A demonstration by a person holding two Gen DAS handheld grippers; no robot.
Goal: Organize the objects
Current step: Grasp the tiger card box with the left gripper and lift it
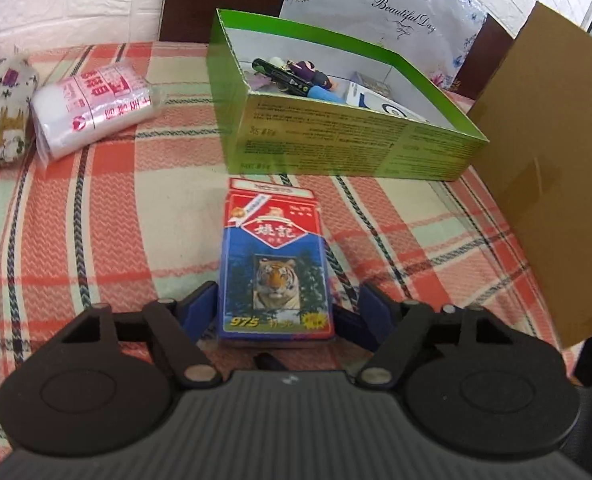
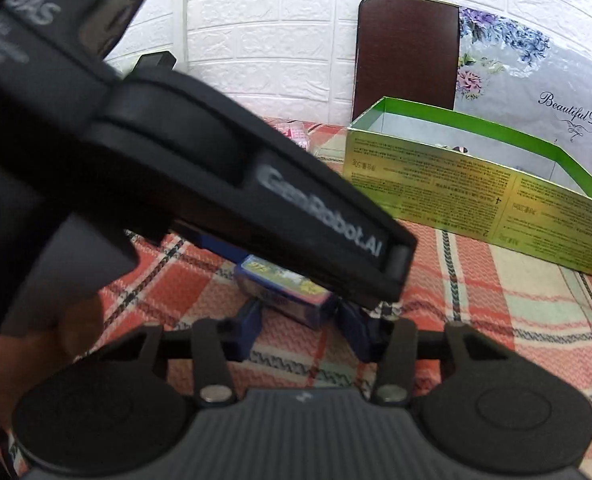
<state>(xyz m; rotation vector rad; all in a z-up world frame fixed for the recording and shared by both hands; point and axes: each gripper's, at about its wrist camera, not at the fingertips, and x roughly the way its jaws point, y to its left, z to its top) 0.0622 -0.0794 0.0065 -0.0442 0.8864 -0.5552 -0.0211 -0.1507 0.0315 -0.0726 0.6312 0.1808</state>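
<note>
A: While my left tool (image 1: 274,312) straddles the card box (image 1: 275,264), its pads look close against the box's sides near the closer end, but I cannot tell if they press.

B: How does the box look?

A: Blue, red top, tiger picture on its face. It lies flat on the plaid bench (image 1: 116,240), long axis running away from me toward the green box (image 1: 335,136).

B: And your right tool (image 2: 301,330)?

A: Its jaws are apart, empty, just short of the card box's end.
</note>
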